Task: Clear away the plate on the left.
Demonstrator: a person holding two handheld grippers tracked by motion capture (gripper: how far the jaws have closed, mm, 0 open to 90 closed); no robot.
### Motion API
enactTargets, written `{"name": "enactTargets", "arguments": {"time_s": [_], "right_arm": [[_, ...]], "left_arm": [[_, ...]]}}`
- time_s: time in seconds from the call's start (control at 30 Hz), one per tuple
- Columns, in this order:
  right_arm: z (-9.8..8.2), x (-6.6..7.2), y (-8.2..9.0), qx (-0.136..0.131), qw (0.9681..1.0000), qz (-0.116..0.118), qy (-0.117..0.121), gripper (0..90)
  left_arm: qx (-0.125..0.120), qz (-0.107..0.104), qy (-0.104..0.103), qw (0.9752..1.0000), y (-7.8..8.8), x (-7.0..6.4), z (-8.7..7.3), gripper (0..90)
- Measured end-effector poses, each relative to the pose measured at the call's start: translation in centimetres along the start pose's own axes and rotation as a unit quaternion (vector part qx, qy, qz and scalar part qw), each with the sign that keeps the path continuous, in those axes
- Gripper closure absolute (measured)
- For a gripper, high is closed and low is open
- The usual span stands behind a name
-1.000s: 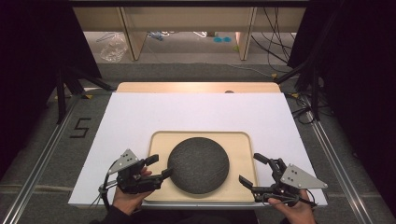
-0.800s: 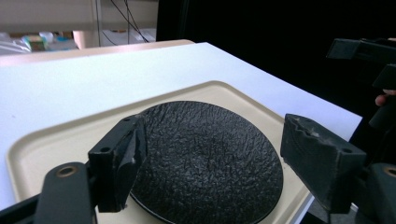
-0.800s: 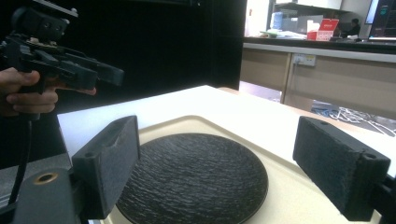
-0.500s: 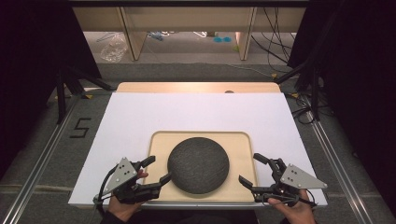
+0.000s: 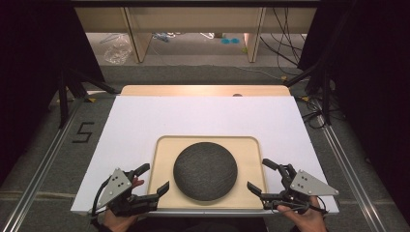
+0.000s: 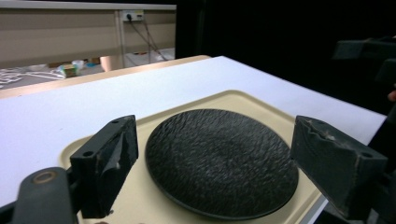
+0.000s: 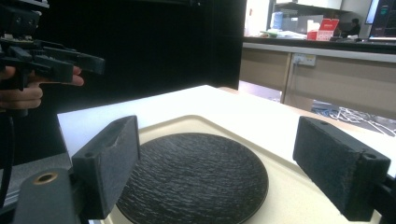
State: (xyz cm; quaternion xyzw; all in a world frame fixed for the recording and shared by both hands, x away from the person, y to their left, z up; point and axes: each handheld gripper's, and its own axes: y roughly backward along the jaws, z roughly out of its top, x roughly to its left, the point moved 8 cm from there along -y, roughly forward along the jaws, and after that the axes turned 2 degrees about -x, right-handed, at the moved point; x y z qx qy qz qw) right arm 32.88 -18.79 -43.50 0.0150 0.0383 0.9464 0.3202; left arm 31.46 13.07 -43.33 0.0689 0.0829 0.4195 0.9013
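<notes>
A round black textured plate lies in the middle of a beige tray near the table's front edge. My left gripper hovers at the tray's front left corner, a short way from the plate's rim. Its jaws have just been opening and nothing is between them. In the left gripper view the plate lies ahead of the spread left gripper. My right gripper stands open at the tray's front right, nothing between its jaws. From the right gripper view, the plate sits ahead of that gripper, with the left gripper far left.
The tray rests on a white tabletop with a wooden strip along its far edge. Metal rails run along both sides, with a "5" marked on the floor. Cables and shelf legs lie beyond the table.
My left gripper has drawn back to the left, away from the plate's rim, and its jaws stand wider. The right gripper, plate and tray have stayed put.
</notes>
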Motion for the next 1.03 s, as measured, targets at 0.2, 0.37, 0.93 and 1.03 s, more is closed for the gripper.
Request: {"name": "enactTargets", "arguments": {"time_s": [0.2,0.37,0.93,1.03], "right_arm": [[0.0,-0.1,-0.1,-0.002,1.0000,-0.001,0.006,15.9],[0.0,0.0,0.0,0.000,1.0000,0.001,0.003,15.9],[0.0,-0.1,0.0,-0.002,1.0000,-0.003,0.007,15.8],[0.0,-0.1,0.0,-0.002,1.0000,-0.002,0.006,15.9]], "left_arm": [[0.001,-0.004,-0.001,1.0000,0.6,-0.3,-0.3,14.2],[0.005,0.003,0.002,1.0000,1.2,-0.3,-0.5,14.1],[0.002,0.009,0.004,0.9999,1.7,-0.2,-0.8,14.1],[0.001,0.012,0.008,0.9999,1.8,0.0,-0.7,14.1]]}}
